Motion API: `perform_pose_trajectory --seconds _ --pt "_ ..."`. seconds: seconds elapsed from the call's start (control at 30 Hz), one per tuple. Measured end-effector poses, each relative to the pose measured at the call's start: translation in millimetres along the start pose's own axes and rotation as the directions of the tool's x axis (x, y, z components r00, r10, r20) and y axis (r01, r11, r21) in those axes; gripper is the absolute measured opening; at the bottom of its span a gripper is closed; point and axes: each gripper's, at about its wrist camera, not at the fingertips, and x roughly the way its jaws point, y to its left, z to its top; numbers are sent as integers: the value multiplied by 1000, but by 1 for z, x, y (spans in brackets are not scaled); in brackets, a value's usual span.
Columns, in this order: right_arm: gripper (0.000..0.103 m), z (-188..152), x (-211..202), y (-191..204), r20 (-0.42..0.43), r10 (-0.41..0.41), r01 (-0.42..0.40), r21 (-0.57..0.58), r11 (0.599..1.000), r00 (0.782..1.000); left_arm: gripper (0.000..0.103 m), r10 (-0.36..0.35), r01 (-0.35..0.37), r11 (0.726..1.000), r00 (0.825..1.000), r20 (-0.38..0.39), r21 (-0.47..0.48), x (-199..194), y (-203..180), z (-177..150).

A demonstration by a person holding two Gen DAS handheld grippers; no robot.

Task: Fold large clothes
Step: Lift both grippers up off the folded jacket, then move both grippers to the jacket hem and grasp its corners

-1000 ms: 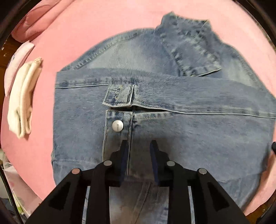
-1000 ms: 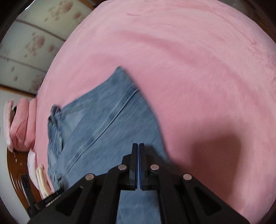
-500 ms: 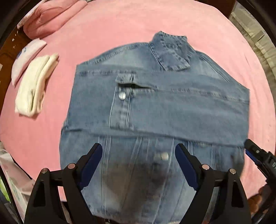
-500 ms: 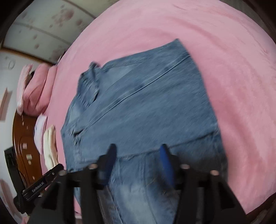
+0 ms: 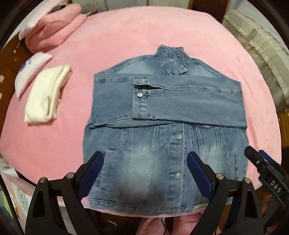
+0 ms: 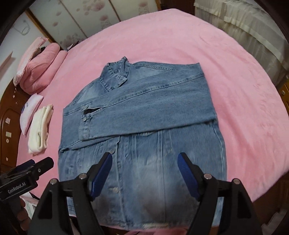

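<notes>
Jacket: denim jacket (image 5: 166, 126) flat at bed (image 5: 126, 36) centre, sleeves folded across.
L hand-held gripper (image 5: 145, 163): opening wide, empty.
R hand-held gripper (image 6: 144, 165): opening, empty.
R view only: floral wall (image 6: 86, 16), 11 o'clock.

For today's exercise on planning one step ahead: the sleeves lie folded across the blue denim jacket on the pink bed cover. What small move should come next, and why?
Probably lower both grippers to the blue denim jacket's bottom hem. The sleeves already cross its chest, the lower half lies unfolded, and the left gripper and right gripper hover above it, jaws opening with nothing between them.
</notes>
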Motion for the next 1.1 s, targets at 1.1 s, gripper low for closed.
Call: perform_pose_trajectory --seconds 1.1 --pt "76 -118 -90 -151 62 -35 13 324 946 997 92 137 -138 990 986 -94 -8 -7 144 -138"
